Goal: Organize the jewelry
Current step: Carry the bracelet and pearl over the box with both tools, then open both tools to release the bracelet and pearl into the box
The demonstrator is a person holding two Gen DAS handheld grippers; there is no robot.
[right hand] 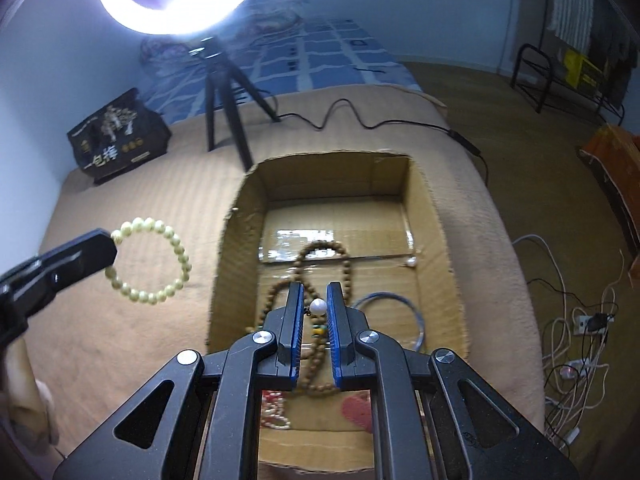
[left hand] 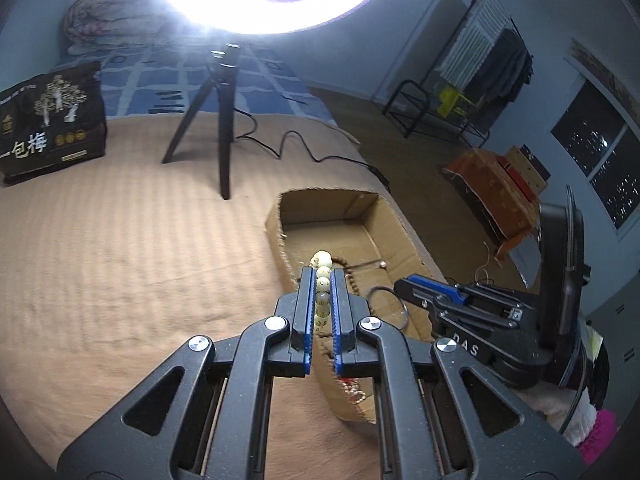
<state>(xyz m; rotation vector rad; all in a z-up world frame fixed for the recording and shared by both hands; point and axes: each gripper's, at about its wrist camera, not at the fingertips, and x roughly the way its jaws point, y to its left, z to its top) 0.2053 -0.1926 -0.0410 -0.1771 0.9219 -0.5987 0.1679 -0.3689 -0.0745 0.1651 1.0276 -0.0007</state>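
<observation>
My left gripper is shut on a pale green bead bracelet, held up left of the cardboard box. In the right wrist view the bracelet hangs as a ring from the left gripper. My right gripper hovers over the box with a white pearl bead between its pads, on a thin piece. In the box lie a brown wooden bead necklace, a blue-grey bangle, a small pearl item and red and white pieces.
The box sits on a tan ribbed blanket on a bed. A ring light on a black tripod stands behind, its cable running right. A black printed bag stands at back left. Cables and a power strip lie on the floor.
</observation>
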